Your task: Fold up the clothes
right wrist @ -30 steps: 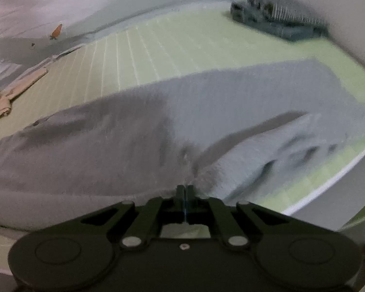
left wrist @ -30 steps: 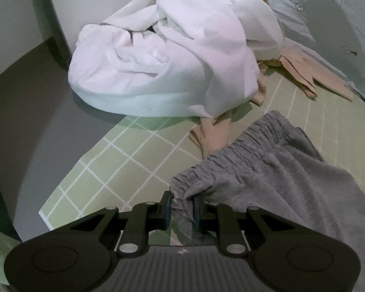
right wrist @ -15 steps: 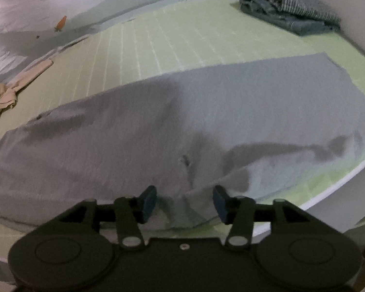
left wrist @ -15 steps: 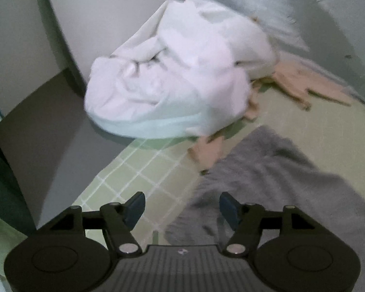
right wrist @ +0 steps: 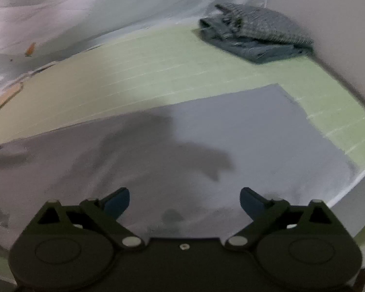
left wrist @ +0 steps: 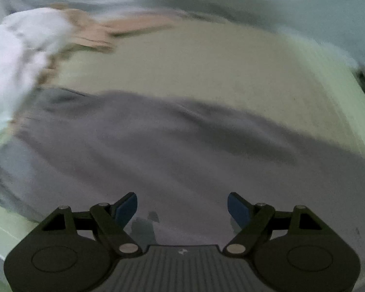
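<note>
My left gripper (left wrist: 182,205) and right gripper (right wrist: 184,200) hang over the grey garment (right wrist: 206,141), jaws opening, nothing between them. It lies flat along the green sheet's (right wrist: 172,65) near edge, long axis across the view. Open sheet beyond; folded pile (right wrist: 253,34) by the wall.

Left hand-held gripper (left wrist: 182,204): jaws opening, blue pads (left wrist: 126,205) well apart, nothing between them, angled steeply downward | Right hand-held gripper (right wrist: 184,200): jaws opening, pads (right wrist: 118,200) spread wide, nothing gripped, angled downward | Hands: out of view
</note>
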Demonstrator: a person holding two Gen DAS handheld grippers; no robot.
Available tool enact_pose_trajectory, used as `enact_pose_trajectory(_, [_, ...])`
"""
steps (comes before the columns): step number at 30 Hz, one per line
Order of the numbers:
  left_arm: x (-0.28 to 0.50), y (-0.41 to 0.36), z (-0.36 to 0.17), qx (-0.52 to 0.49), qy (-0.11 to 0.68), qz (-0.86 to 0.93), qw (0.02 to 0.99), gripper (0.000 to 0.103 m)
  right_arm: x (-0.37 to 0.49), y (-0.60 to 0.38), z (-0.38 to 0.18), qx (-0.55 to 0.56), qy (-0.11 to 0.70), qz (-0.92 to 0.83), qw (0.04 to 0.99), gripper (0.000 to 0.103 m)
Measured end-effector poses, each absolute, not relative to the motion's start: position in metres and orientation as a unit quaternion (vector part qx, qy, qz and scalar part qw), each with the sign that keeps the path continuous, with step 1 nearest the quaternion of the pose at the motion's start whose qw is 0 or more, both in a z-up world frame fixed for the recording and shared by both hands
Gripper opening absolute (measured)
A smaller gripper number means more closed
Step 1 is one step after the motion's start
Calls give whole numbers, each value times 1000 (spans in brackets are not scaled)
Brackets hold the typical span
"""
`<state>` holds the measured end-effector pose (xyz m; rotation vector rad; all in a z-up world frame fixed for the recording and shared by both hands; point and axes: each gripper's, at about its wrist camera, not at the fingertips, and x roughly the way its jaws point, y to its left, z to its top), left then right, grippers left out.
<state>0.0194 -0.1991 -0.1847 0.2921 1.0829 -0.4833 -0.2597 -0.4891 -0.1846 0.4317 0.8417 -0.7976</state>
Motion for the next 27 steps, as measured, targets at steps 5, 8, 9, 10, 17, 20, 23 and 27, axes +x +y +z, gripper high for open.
enact_pose_trajectory(5, [-35,-241,-206,181,541,-261,779,82,-281,-560,-201,171,399,-406,804,100])
enact_pose_trajectory(8, [-55,-249,-214,197,548,-241,776,86,-289,-602,-209,172,394,-414,802,100])
enact_pose_trajectory(9, [-60,-251,-217,199,550,-232,777,87,-291,-614,-211,169,392,-411,805,101])
enact_pose_trajectory(10, [-60,-251,-218,191,554,-220,780,87,-291,-623,-213,168,392,-407,808,101])
enact_pose_trajectory(17, [-58,-258,-223,168,568,-156,791,97,-287,-683,-225,161,384,-362,834,101])
enact_pose_trajectory(20, [-60,-260,-223,162,568,-136,795,99,-279,-704,-231,133,389,-337,847,101])
enact_pose_trajectory(23, [-62,-261,-223,157,569,-119,798,99,-272,-719,-233,119,401,-306,855,95])
enact_pose_trajectory(27, [-66,-265,-222,160,567,-99,802,100,-268,-728,-229,140,406,-279,859,74])
